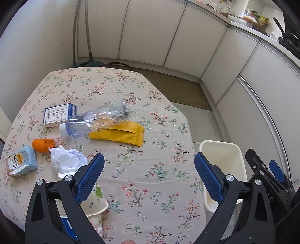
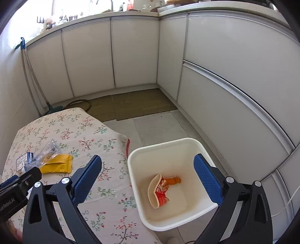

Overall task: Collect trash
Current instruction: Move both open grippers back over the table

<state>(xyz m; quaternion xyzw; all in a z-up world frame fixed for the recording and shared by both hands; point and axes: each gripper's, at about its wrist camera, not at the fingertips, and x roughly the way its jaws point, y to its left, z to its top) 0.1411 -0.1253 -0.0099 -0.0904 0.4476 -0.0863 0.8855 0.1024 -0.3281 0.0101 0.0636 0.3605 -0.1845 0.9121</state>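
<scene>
Frames: our left gripper [image 1: 148, 165] and right gripper [image 2: 147, 167] are black plastic.
Pads: ours are blue, textured.
Screws: silver, round.
Marking: white "enRobot.AI" lettering.

White cabinets [image 2: 135, 52] are wrapping the corner ahead of me, daylight is glaring over the counter [image 2: 93, 16] above them, and woven mats [image 2: 142, 103] are lying on the tiled floor [image 2: 159, 127] below the cabinets.
</scene>
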